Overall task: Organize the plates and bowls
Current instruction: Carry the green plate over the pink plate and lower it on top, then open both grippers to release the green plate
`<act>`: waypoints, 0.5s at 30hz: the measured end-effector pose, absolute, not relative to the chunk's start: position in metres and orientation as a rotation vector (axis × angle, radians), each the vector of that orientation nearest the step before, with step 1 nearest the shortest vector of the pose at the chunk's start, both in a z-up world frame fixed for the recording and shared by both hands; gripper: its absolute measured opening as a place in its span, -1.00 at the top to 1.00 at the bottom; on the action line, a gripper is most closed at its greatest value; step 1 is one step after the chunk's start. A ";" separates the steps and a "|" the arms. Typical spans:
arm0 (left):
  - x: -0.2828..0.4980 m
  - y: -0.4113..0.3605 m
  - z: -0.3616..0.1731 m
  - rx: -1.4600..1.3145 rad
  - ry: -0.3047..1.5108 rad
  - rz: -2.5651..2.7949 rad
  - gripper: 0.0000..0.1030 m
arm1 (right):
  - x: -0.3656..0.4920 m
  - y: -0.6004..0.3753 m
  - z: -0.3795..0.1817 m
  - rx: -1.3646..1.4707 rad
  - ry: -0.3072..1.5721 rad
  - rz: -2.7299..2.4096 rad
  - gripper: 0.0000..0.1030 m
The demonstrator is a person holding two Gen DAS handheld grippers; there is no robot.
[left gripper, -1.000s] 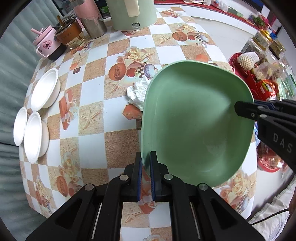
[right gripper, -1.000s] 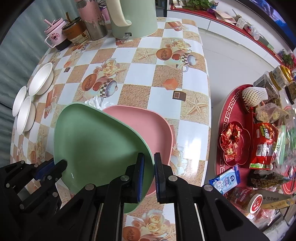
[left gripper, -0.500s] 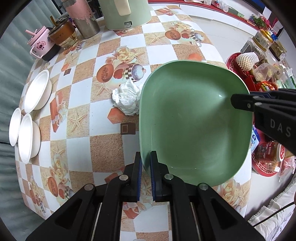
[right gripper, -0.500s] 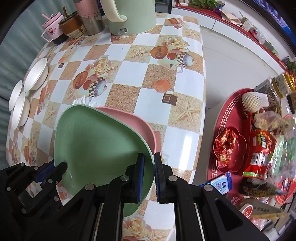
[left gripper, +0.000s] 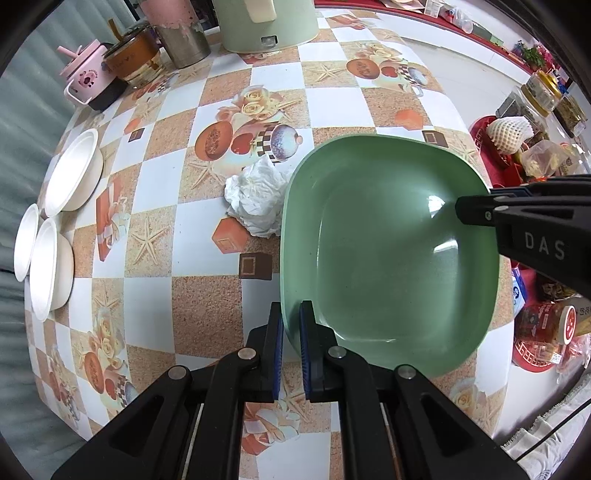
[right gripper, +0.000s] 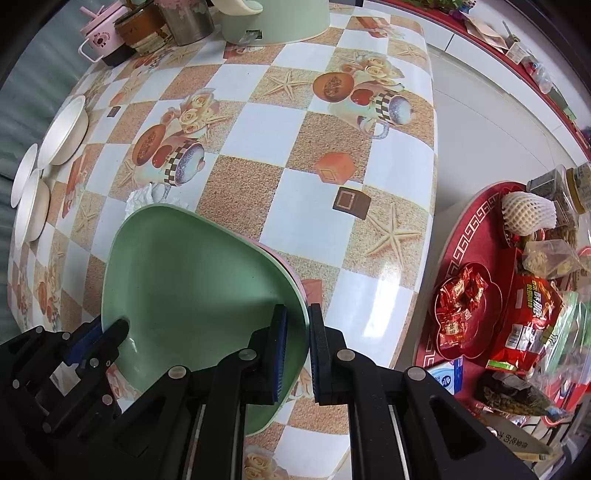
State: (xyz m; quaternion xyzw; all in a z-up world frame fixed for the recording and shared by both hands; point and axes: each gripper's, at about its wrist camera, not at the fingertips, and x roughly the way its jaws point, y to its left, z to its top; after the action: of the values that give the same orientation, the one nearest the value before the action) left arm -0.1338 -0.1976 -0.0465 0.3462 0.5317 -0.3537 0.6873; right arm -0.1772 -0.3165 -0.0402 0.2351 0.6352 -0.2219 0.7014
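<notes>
A green square plate [left gripper: 388, 254] [right gripper: 192, 284] lies over a pink plate [right gripper: 286, 267], of which only a thin far edge shows. My left gripper [left gripper: 291, 347] is shut on the green plate's near left rim. My right gripper [right gripper: 297, 350] is shut on its right rim; it also shows in the left wrist view [left gripper: 476, 210]. The left gripper shows at the lower left of the right wrist view [right gripper: 107, 328]. Three white bowls [left gripper: 72, 173] [left gripper: 50, 269] [right gripper: 62, 131] sit at the table's left edge.
A crumpled white tissue [left gripper: 256, 199] lies just left of the green plate. A green kettle [left gripper: 266, 22], metal cup [left gripper: 179, 37], brown jar and pink mug [left gripper: 88, 75] stand at the back. A red tray with snacks [right gripper: 498, 295] stands off the table's right edge.
The green plate, held by both grippers, has come down and levelled onto the pink plate, now almost fully covering it. Both cameras have drawn back toward the table's near side.
</notes>
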 end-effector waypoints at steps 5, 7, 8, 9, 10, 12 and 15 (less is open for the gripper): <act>-0.134 -0.197 -0.047 0.768 1.197 -0.788 0.83 | -0.176 -0.318 -0.041 0.519 1.426 -0.487 0.76; -0.135 -0.197 -0.047 0.778 1.193 -0.788 0.82 | -0.175 -0.318 -0.041 0.513 1.433 -0.487 0.76; -0.136 -0.198 -0.048 0.790 1.187 -0.784 0.81 | -0.174 -0.318 -0.042 0.509 1.436 -0.486 0.76; -0.137 -0.198 -0.049 0.801 1.188 -0.780 0.81 | -0.174 -0.318 -0.042 0.506 1.440 -0.486 0.76; -0.138 -0.199 -0.051 0.805 1.191 -0.774 0.80 | -0.173 -0.318 -0.043 0.501 1.444 -0.486 0.76; -0.139 -0.199 -0.052 0.809 1.190 -0.765 0.80 | -0.173 -0.317 -0.044 0.487 1.446 -0.488 0.75; -0.140 -0.200 -0.054 0.810 1.188 -0.766 0.80 | -0.172 -0.318 -0.046 0.486 1.449 -0.492 0.75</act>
State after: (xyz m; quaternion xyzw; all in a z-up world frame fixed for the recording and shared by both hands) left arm -0.1399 -0.1997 -0.0535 0.3615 0.5305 -0.3421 0.6862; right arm -0.1724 -0.3181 -0.0458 0.2178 0.6490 -0.2205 0.6948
